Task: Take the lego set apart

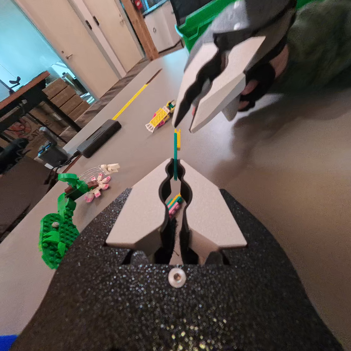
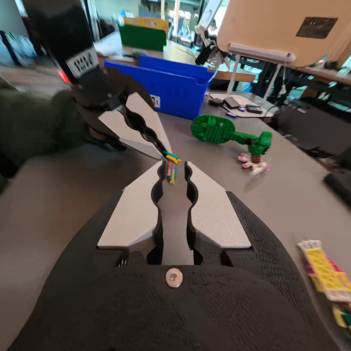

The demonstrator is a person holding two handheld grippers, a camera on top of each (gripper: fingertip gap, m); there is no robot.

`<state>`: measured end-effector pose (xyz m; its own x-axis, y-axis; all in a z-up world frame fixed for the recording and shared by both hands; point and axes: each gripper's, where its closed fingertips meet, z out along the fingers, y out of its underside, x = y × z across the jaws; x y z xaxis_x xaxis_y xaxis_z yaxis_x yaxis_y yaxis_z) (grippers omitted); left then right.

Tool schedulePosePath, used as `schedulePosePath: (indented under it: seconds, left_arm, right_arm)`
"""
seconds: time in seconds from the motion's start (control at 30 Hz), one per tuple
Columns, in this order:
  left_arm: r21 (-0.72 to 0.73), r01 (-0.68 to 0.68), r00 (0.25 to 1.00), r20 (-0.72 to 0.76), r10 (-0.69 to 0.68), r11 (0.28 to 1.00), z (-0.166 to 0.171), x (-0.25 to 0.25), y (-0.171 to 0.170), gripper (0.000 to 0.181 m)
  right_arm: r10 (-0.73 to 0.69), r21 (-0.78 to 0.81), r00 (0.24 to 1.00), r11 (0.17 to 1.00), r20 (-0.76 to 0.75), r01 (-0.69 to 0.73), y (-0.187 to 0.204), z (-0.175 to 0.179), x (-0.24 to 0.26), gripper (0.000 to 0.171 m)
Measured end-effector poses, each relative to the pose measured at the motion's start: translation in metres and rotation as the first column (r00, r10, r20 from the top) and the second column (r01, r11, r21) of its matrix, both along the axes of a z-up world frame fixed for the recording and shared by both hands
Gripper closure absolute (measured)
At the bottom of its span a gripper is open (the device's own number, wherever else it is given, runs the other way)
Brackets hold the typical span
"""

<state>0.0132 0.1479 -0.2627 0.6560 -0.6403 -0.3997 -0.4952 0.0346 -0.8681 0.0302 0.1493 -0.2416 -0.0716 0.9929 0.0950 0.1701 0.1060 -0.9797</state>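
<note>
The left hand-held gripper (image 1: pixel 175 161) pinches a thin teal-and-yellow stack of flat plastic lego plates (image 1: pixel 176 146) edge-on at its very fingertips, jaws closed down to the width of the piece, which stands out ahead of the tips so its free yellow end is exposed. The right hand-held gripper (image 2: pixel 174 163) hovers just beyond that end with its jaws parted by a narrow gap and nothing between them; the angle suggests it is lining up to nip the yellow plate and peel it from the teal one. In the right wrist view a second small pink, teal and yellow lego fragment (image 2: pixel 171 173) lies on the grey counter (image 2: pixel 57 190) directly under the open tips. Left of the left hand-held gripper rests a green studded lego base with a leafy stem and pink-and-white blossoms (image 1: pixel 62 214), lying on its side. Farther ahead sits a yellow-and-pink lego slab with white fence pieces (image 1: pixel 158 118), already apart from the rest. A blue plastic bin (image 2: pixel 171 87) stands beyond the right hand-held gripper, perhaps for loose parts.
</note>
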Motion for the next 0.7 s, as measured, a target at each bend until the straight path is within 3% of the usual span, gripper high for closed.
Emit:
schedulePosePath:
  seconds: [0.03, 0.17, 0.27, 0.47, 0.6, 0.7]
  left_arm:
    - [0.003, 0.000, 0.999, -0.036, 0.000, 1.000, -0.003, 0.001, 0.000, 0.180]
    - [0.012, 0.001, 0.990, -0.143, 0.001, 1.000, -0.013, 0.003, 0.000, 0.180]
    - [0.016, 0.001, 0.981, -0.192, 0.002, 1.000, -0.018, 0.003, 0.000, 0.180]
    - [0.013, -0.030, 0.970, -0.239, 0.033, 0.999, -0.021, -0.001, 0.001, 0.180]
    - [0.036, -0.192, 0.980, -0.049, 0.194, 0.981, 0.008, -0.026, 0.014, 0.181]
    - [0.039, -0.279, 0.960, 0.026, 0.279, 0.959, 0.017, -0.051, 0.018, 0.180]
  right_arm:
    - [-0.023, 0.083, 0.999, 0.996, 0.026, 0.021, 0.002, -0.002, 0.000, 0.153]
    - [-0.108, 0.434, 0.982, 0.900, 0.153, 0.032, 0.002, -0.019, -0.001, 0.158]
    - [-0.165, 0.572, 0.965, 0.820, 0.202, 0.021, 0.004, -0.029, -0.002, 0.162]
    - [-0.237, 0.631, 0.936, 0.776, 0.259, 0.022, 0.007, -0.035, -0.004, 0.167]
    - [-0.207, 0.583, 0.916, 0.811, 0.344, -0.036, -0.010, -0.056, -0.013, 0.168]
    - [-0.247, 0.595, 0.919, 0.804, 0.308, 0.016, -0.006, -0.054, -0.019, 0.168]
